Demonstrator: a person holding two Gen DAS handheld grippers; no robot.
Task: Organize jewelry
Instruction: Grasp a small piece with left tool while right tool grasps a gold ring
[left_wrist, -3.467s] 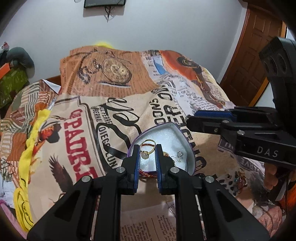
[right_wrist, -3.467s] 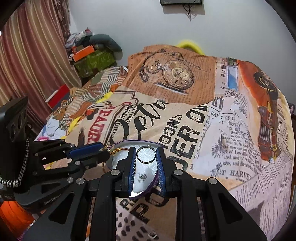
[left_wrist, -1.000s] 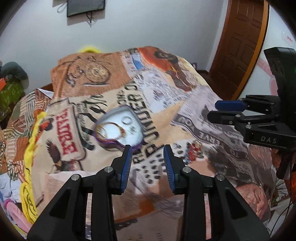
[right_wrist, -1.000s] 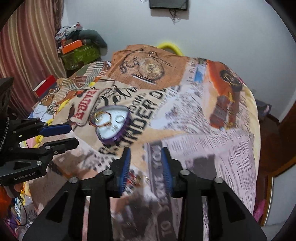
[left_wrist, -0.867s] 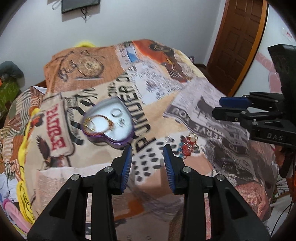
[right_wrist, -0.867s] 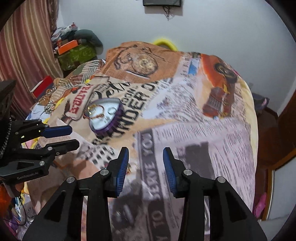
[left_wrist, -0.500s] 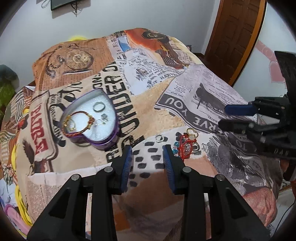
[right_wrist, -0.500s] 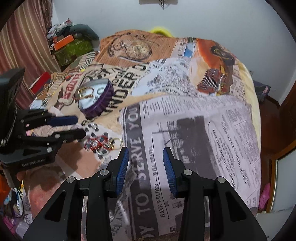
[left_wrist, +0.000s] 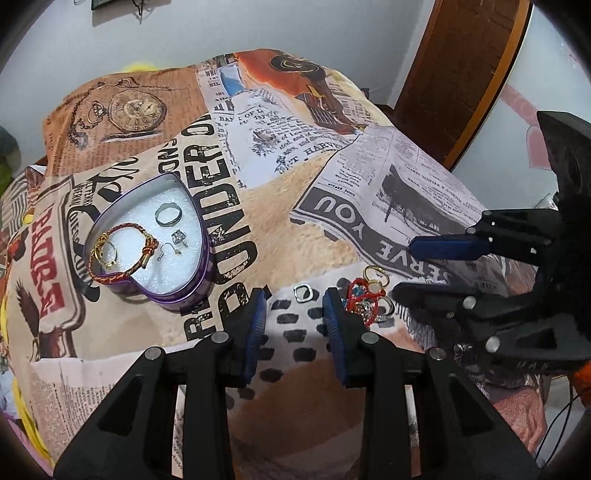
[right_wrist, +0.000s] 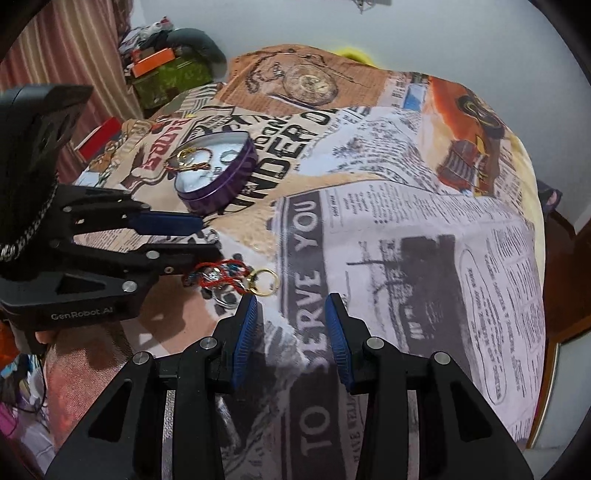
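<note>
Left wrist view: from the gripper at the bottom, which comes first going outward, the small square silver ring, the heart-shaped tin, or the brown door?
From the left gripper:
1. Square silver ring, just beyond the fingertips.
2. Heart-shaped tin, farther off to the left.
3. Brown door, far back on the right.

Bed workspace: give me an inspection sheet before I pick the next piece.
Surface: newspaper-print bedspread, rumpled.
Job's things: purple heart-shaped tin holds a red-and-gold cord bracelet, a silver band ring, a gold ring and small earrings. Loose on the spread: a square silver ring, a red-thread tangle of jewelry, a gold hoop.
Clutter: green box and orange box beyond the bed.
Grippers: left claw open, empty, lined up with the square ring; right claw open, empty.
Cables: thin cord at lower right.
Surroundings: white wall, wooden door, striped curtain.
</note>
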